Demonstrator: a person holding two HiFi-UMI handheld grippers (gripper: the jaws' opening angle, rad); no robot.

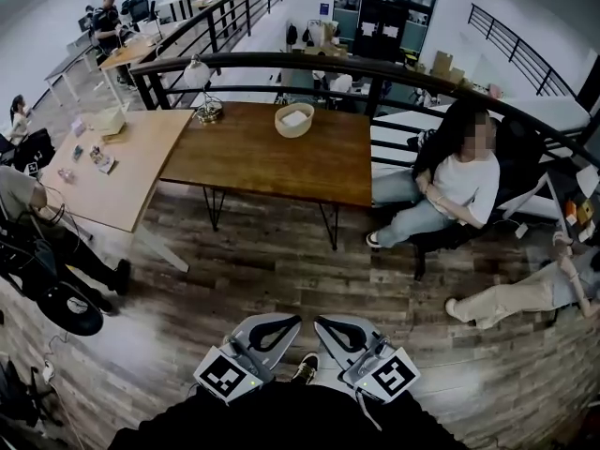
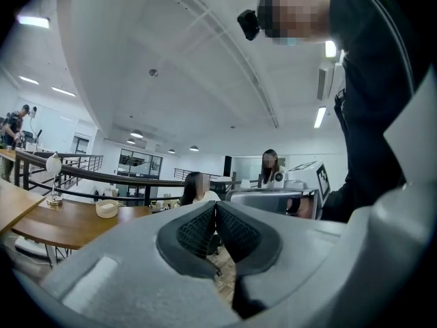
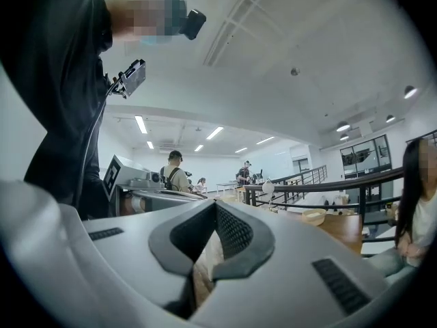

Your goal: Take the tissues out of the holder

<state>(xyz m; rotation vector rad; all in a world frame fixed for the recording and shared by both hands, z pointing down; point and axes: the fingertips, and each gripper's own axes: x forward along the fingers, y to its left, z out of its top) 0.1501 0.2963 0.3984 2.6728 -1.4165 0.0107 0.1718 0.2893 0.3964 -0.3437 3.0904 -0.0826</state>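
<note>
The tissue holder [image 1: 294, 119] is a round beige bowl with white tissue showing inside. It stands near the far edge of the dark wooden table [image 1: 253, 157], several steps ahead of me. It appears small in the left gripper view [image 2: 106, 209] and in the right gripper view [image 3: 315, 216]. My left gripper [image 1: 272, 326] and right gripper [image 1: 335, 328] are held side by side close to my body, low in the head view, far from the table. Both are shut with nothing between the pads [image 2: 216, 208] [image 3: 216, 208].
A table lamp [image 1: 202, 92] stands on the dark table's left end. A lighter table [image 1: 122, 172] with small items adjoins it. A seated person in a white top [image 1: 459, 181] is at the table's right. A black railing [image 1: 375, 68] runs behind. People sit at both sides.
</note>
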